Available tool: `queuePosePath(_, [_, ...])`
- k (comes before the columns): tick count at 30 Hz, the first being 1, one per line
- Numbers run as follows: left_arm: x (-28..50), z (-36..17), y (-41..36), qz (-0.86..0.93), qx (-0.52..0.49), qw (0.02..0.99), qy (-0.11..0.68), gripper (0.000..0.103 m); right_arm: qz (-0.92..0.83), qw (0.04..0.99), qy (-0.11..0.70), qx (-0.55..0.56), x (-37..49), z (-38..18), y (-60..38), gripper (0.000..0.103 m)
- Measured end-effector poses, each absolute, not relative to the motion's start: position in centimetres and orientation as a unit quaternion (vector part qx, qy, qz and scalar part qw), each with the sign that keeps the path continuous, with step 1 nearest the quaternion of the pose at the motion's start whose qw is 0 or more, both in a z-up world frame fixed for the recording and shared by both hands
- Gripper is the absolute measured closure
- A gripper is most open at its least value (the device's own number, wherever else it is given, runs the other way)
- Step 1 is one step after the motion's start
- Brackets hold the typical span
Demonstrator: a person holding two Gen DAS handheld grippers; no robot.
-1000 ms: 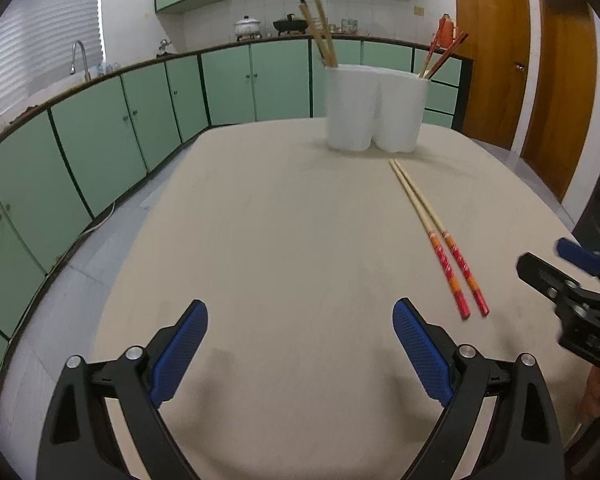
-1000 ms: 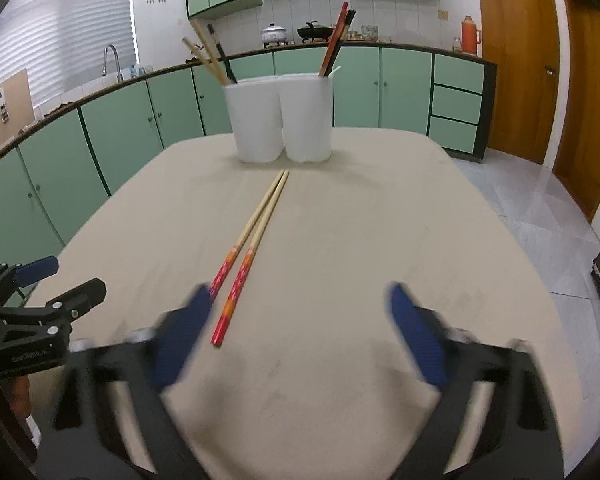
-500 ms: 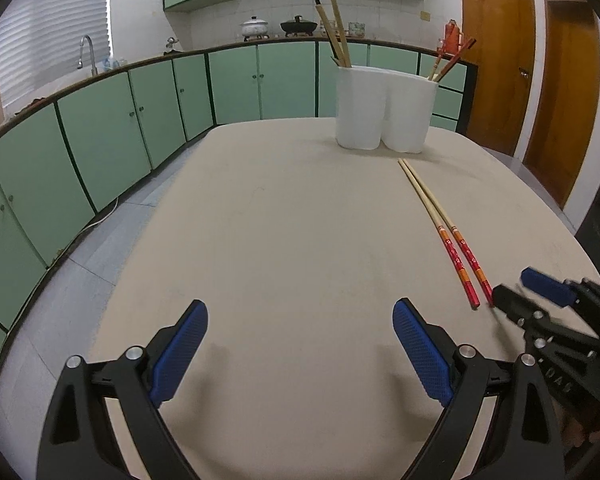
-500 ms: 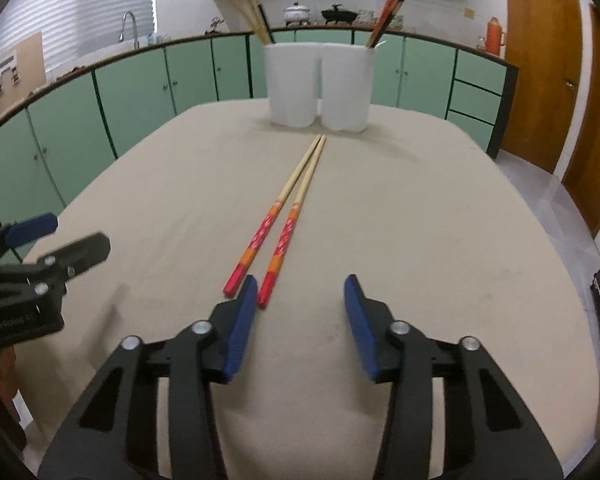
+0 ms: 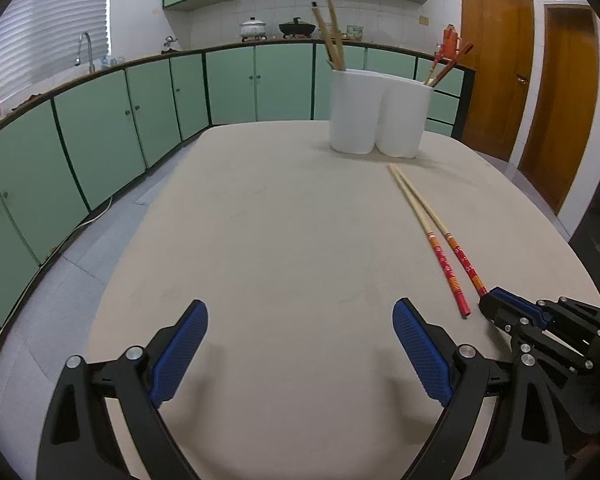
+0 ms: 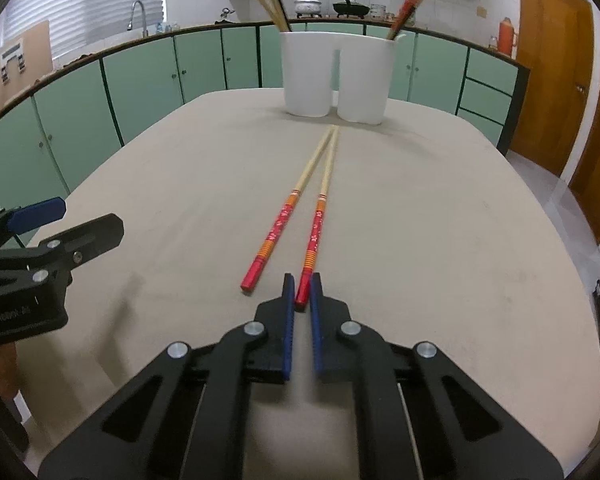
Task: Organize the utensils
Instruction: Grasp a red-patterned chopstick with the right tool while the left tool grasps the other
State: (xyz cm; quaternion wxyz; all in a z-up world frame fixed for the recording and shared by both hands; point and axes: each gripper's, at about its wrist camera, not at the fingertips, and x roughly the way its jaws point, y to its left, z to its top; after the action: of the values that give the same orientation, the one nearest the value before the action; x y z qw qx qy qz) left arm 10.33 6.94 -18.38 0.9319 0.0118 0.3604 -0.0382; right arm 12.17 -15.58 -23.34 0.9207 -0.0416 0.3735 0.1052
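chopstick [image 6: 314, 236], the right one of a pair on the table [image 6: 440, 220], has its red end between the nearly closed jaws of the right gripper [image 6: 301, 294], likely pinched there for lifting toward the white holder [image 6: 336, 76]. the left gripper [image 5: 300, 344], spread wide, holds nothing.

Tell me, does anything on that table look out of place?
Yes. Two red-ended chopsticks lie loose on the table, while the others stand in the white holder behind. The right gripper has its fingers closed around the red end of one chopstick; the left gripper is open and holds nothing.
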Motion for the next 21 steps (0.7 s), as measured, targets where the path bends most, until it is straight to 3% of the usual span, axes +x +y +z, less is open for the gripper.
queuePosePath(13, [10.9,-18.1,1.1,-0.078,0.017,0.928,0.364,0.013,0.061,0.927,0.37,0.03,11.8,-22.1,-22.3,0.098])
queuePosePath(21, [11.8,-20.4,-1.8,-0.09,0.018,0.91,0.405,0.035,0.051,0.93,0.362,0.044,11.3,-22.1,-24.2,0.098])
